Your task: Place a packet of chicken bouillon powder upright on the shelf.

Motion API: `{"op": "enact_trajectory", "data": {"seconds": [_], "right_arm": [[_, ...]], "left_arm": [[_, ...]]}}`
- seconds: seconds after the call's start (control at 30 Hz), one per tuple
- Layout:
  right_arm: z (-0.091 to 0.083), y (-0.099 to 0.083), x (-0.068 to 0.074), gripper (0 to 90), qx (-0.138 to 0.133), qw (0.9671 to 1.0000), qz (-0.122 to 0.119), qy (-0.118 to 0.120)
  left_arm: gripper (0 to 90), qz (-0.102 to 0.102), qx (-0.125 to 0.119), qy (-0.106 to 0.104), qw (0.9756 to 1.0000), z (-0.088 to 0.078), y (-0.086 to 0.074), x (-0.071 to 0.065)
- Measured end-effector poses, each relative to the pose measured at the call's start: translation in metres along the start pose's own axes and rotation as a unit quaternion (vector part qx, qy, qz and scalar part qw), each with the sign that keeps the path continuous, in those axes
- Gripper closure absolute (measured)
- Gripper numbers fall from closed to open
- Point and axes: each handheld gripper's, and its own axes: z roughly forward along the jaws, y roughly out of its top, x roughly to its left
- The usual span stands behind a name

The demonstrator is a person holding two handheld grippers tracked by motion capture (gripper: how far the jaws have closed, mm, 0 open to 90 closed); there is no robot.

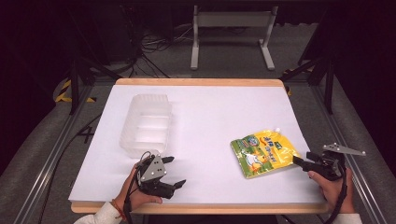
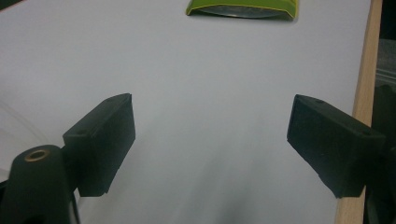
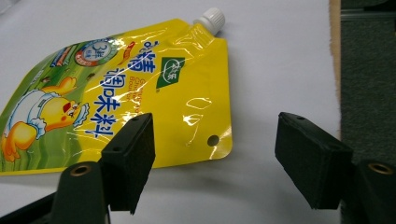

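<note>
A yellow spouted pouch [image 1: 265, 151] with a cartoon chick and a white cap [image 3: 210, 19] lies flat on the white table right of centre. My right gripper [image 1: 301, 161] is just right of it, pointing at its near corner, open. In the right gripper view the pouch [image 3: 116, 93] is ahead, its left jaw over the pouch's lower corner and nothing between the pads [image 3: 215, 154]. My left gripper [image 1: 176, 171] is low near the front edge, left of centre, open and empty [image 2: 210, 135]. The pouch's edge [image 2: 242, 8] shows far ahead of it.
A clear plastic tub [image 1: 144, 123] stands on the table's left side, just beyond my left gripper. The table's wooden rim [image 1: 201, 82] runs around the white sheet, and the front edge [image 2: 366, 60] is close to my left gripper. A metal stand [image 1: 231, 35] stands on the floor beyond.
</note>
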Motion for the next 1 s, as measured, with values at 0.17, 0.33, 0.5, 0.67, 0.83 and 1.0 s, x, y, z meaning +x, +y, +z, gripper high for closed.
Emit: {"op": "enact_trajectory", "data": {"seconds": [0.17,0.33,0.5,0.67,0.83,1.0], "right_arm": [[0.012,-0.003,-0.001,26.6,0.017,0.9995,0.017,0.018],[0.023,0.001,-0.001,27.4,0.003,0.9957,0.059,0.071],[0.033,0.006,0.005,29.4,0.004,0.9931,0.067,0.096],[0.037,0.008,0.004,57.6,-0.012,0.9902,0.089,0.108],[0.032,0.012,0.009,81.7,-0.033,0.9905,0.068,0.114],[0.019,0.025,0.029,90.0,-0.058,0.9919,0.010,0.113]], "left_arm": [[15.9,0.002,0.001,0.000,1.0000,0.000,0.000,-0.001],[16.0,0.001,0.002,0.001,1.0000,-0.001,-0.001,-0.001],[16.0,0.000,0.002,0.000,1.0000,-0.002,-0.001,-0.001],[15.9,0.001,0.004,-0.001,1.0000,-0.001,-0.001,-0.002],[16.0,0.000,0.005,-0.001,1.0000,-0.001,-0.001,-0.001],[16.0,-0.001,0.003,0.000,1.0000,-0.001,0.001,-0.001]]}}
